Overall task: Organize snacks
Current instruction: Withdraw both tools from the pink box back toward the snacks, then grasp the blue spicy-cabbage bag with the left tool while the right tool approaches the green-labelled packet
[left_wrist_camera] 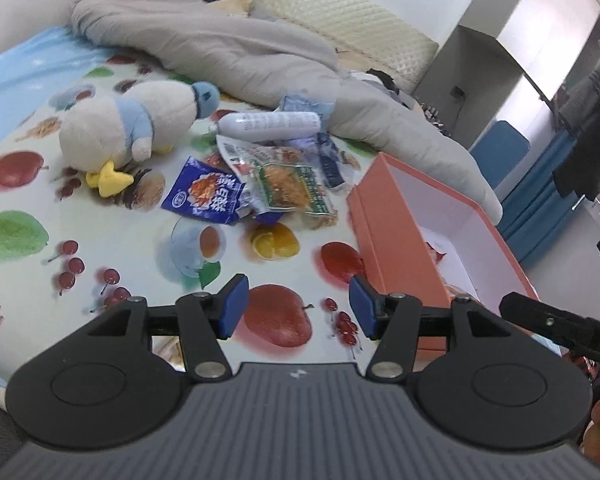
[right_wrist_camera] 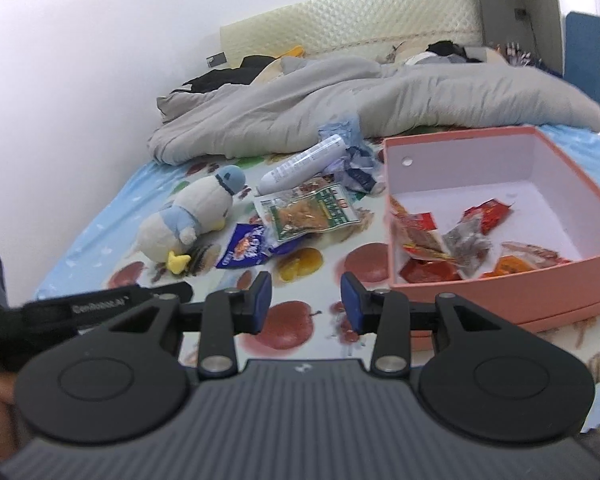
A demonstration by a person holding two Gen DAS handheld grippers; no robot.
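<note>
Loose snack packets lie in a heap on the fruit-print sheet: a blue packet (left_wrist_camera: 204, 196) (right_wrist_camera: 244, 246) and a clear green-edged packet (left_wrist_camera: 294, 188) (right_wrist_camera: 312, 212). To their right stands an open pink box (left_wrist_camera: 384, 236) (right_wrist_camera: 500, 280) holding several red packets (right_wrist_camera: 420, 236). My left gripper (left_wrist_camera: 299, 306) hovers open over a printed apple, well short of the heap, nothing between its blue pads. My right gripper (right_wrist_camera: 306, 306) is open too and empty, just left of the box's near corner.
A white and blue plush duck (left_wrist_camera: 132, 128) (right_wrist_camera: 192, 212) lies left of the heap. A white bottle (left_wrist_camera: 272, 124) (right_wrist_camera: 300, 164) and crumpled blue wrappers (left_wrist_camera: 332, 160) sit behind it. A grey quilt (left_wrist_camera: 228, 44) (right_wrist_camera: 340, 96) covers the far bed.
</note>
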